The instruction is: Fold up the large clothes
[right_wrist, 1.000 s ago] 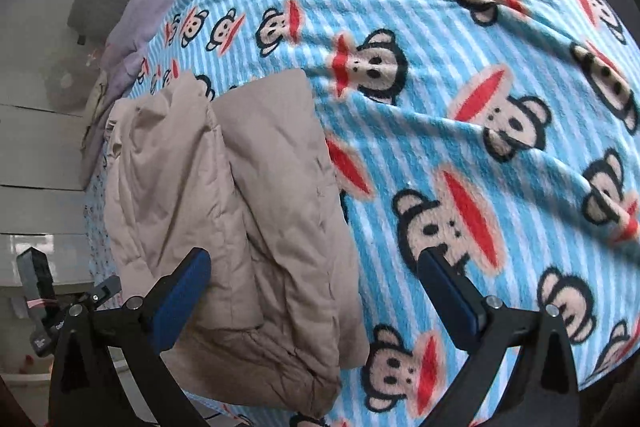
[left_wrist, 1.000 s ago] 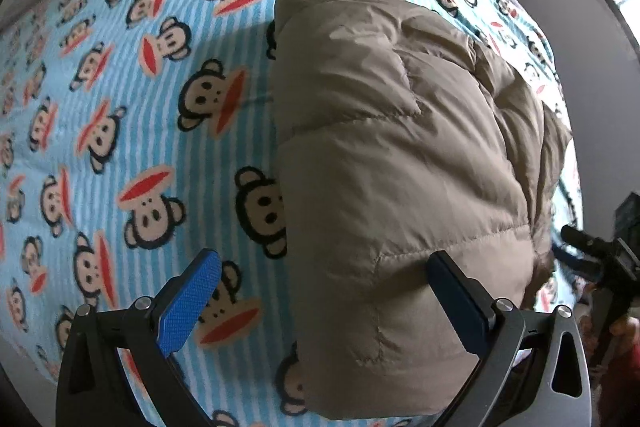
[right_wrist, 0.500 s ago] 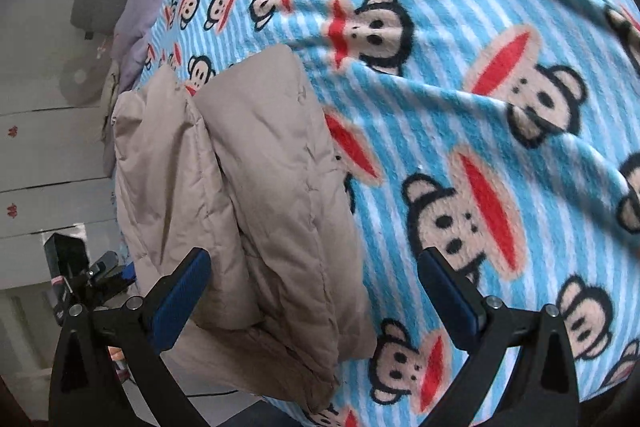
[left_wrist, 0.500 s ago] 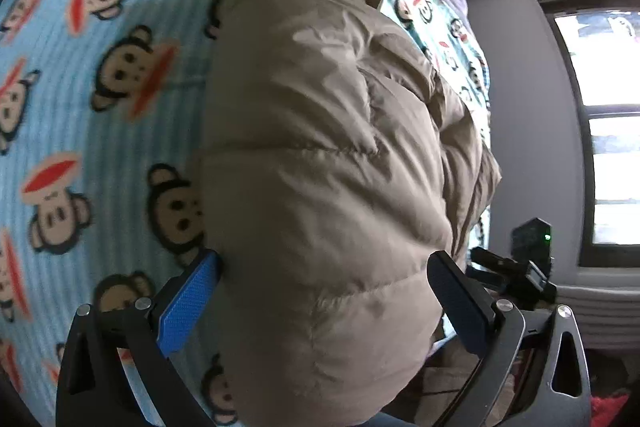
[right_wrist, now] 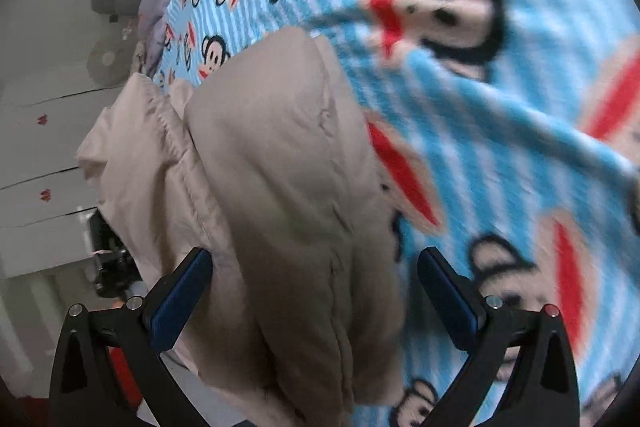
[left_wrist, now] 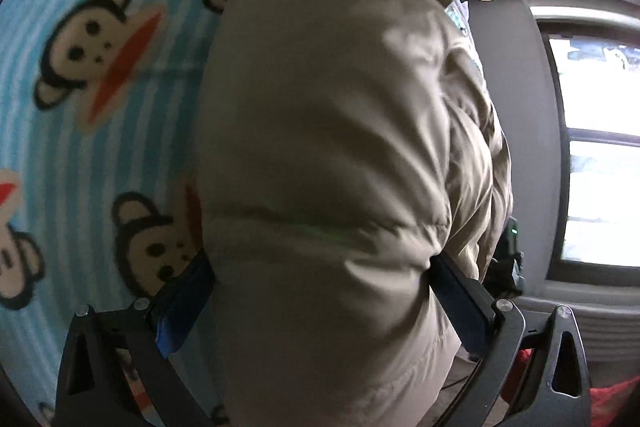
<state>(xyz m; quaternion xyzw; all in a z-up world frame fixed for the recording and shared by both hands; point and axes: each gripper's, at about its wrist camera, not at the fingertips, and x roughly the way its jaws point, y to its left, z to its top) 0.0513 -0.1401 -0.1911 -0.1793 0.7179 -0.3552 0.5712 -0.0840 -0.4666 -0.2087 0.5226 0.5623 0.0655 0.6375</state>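
Left wrist: jacket (left_wrist: 332, 163) bulging between the spread left hand-held gripper (left_wrist: 320, 291) fingers

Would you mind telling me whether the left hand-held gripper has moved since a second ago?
Yes: the left hand-held gripper has advanced onto the jacket, rightward off the blanket.

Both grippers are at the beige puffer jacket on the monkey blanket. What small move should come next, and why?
Probably close both grippers on the jacket. The left gripper and right gripper are each open, with the folded bundle's near edge between their fingers, so a pinch would secure it over the blanket before any lift or fold.
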